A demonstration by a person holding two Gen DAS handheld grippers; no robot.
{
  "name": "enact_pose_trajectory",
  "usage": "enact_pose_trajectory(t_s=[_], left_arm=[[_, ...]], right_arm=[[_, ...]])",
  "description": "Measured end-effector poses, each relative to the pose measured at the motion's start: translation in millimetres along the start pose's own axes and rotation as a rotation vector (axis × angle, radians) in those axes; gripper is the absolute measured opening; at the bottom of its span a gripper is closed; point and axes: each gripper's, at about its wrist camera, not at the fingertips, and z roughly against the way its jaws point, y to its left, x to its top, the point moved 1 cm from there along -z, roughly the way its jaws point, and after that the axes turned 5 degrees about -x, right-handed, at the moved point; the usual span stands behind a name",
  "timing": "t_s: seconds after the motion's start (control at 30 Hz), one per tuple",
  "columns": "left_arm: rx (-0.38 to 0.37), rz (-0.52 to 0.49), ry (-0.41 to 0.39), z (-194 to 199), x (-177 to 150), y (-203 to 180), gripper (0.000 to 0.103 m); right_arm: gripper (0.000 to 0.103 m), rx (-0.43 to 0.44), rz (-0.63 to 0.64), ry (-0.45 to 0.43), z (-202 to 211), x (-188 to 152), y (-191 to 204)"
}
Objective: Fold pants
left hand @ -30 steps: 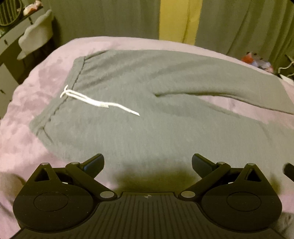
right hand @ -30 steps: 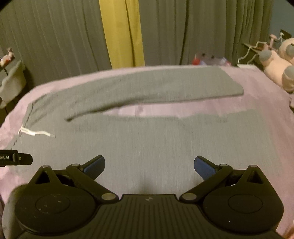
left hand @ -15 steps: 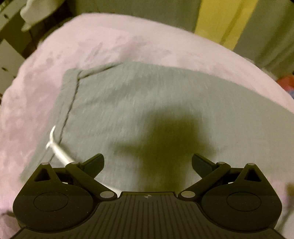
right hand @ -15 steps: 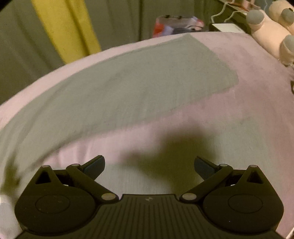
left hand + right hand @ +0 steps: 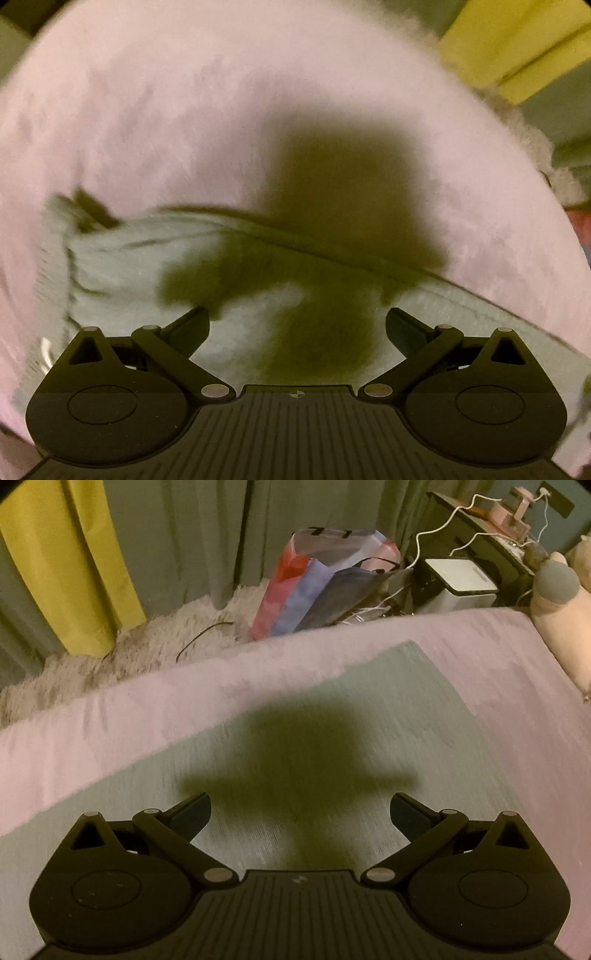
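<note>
Grey sweatpants lie flat on a pink bedspread. In the left wrist view I see their waistband corner and far edge (image 5: 122,258). My left gripper (image 5: 297,326) is open and empty, low over the waist near that far edge. In the right wrist view the far leg (image 5: 388,716) runs to its cuff at the right. My right gripper (image 5: 300,810) is open and empty, low over that leg near the cuff. Both views are motion-blurred.
The pink bedspread (image 5: 147,701) ends at the bed's far edge. Beyond it are a shaggy rug (image 5: 155,642), coloured bags (image 5: 317,583), a white box with cables (image 5: 458,579) and green and yellow curtains. A plush toy (image 5: 561,605) sits at the right.
Both grippers have moved forward and down across the pants: the left from the near side to the far waist edge, the right from the near leg to the far leg. Both stayed open.
</note>
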Motion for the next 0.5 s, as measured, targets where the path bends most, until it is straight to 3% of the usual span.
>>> enact_pose_trajectory(t_s=[0.13,0.27,0.37,0.5], left_arm=[[0.003,0.122,0.095,-29.1,12.7,9.4,0.103],[0.039,0.078,0.124,-42.7,17.6,1.4,0.103],[0.047,0.068,0.085,-35.1,26.2,-0.5,0.103],[0.104,-0.003,-0.004,-18.9,17.7,-15.1,0.103]], right_arm=[[0.103,-0.026,0.059,0.027,-26.5,12.7,21.1],[0.103,-0.005,0.067,0.122,-52.7,8.6,26.6],[0.103,0.03,0.036,0.133,-56.8,13.7,15.9],[0.098,-0.062,0.062,0.014,-52.8,27.5,12.5]])
